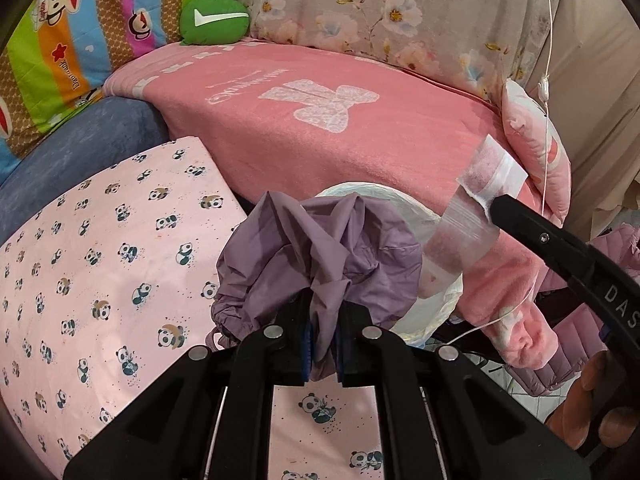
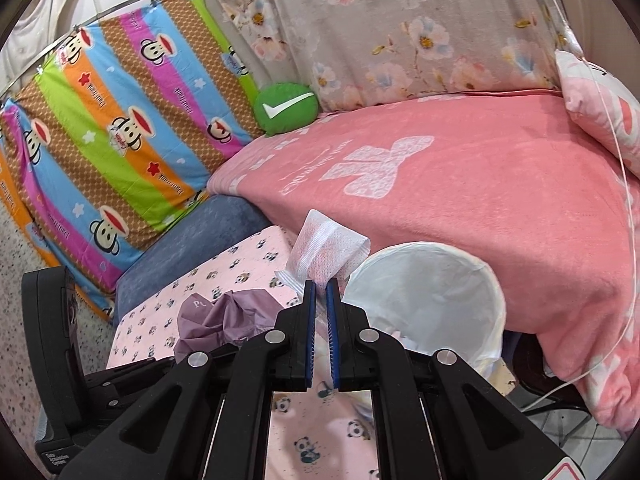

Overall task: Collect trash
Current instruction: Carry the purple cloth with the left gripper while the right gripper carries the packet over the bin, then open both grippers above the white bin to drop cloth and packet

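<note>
Two grippers are in my hands, and each one has hold of something. My left gripper (image 1: 323, 354) has its jaws squeezed tight on a crumpled purple cloth bag (image 1: 320, 252) with a gathered edge. The bag bunches up above the jaws, over the pink sheet with little pandas (image 1: 100, 248).

My right gripper (image 2: 321, 334) has its jaws nearly closed, pinching a clear plastic wrapper with a white and pink gauzy strip (image 2: 326, 246). The wrapper sticks up past the tips of the jaws. In the left wrist view I can see the same wrapper at the tip of the right gripper, just beside the purple bag.

A round bin lined with a white plastic bag (image 2: 424, 280) sits just to the right of the wrapper, between the panda sheet and the bed. Its mouth is open. I can see some bits down inside it, but I cannot tell what they are.

The pink blanket with a white bear shape (image 2: 480, 200) covers the bed behind. A green round cushion with a white tick (image 2: 286, 108) rests at the far edge of the blanket, next to a stripy monkey quilt (image 2: 120, 140).
</note>
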Demonstrator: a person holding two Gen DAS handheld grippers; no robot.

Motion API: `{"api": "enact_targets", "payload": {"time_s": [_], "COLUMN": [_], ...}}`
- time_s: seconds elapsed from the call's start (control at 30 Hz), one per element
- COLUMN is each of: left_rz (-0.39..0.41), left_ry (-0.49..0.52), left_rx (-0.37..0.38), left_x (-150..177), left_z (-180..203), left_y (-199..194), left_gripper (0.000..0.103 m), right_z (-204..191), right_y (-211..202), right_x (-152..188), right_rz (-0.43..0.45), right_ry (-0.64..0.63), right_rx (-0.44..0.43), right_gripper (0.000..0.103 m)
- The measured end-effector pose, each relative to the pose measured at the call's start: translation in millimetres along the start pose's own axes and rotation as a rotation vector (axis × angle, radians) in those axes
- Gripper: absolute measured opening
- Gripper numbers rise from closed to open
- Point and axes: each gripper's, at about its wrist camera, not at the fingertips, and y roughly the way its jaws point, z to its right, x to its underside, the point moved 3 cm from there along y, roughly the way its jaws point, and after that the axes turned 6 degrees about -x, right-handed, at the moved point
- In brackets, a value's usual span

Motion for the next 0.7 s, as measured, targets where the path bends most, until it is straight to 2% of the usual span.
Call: {"api": "enact_targets", "payload": {"time_s": [0.4, 0.67, 0.7], "left_rz": [-0.033, -0.051, -0.057], "left_ry": [0.066, 0.074, 0.069], "left_rx": [0.052, 0.064, 0.06], "left_x": [-17, -26, -27], "left_z": [42, 51, 50], "left_y": [27, 45, 47], "left_gripper": [0.008, 0.01, 0.015], "right_z": [51, 68, 70], "right_y": [-1, 5, 7], "right_x": [-20, -24, -25], "right_rz": [0.016, 0.011, 0.009], "right_ry": [0.039, 0.054, 0.054], "right_rx": [0.059, 0.083, 0.085], "right_gripper": [0.007, 0.007, 0.007]}}
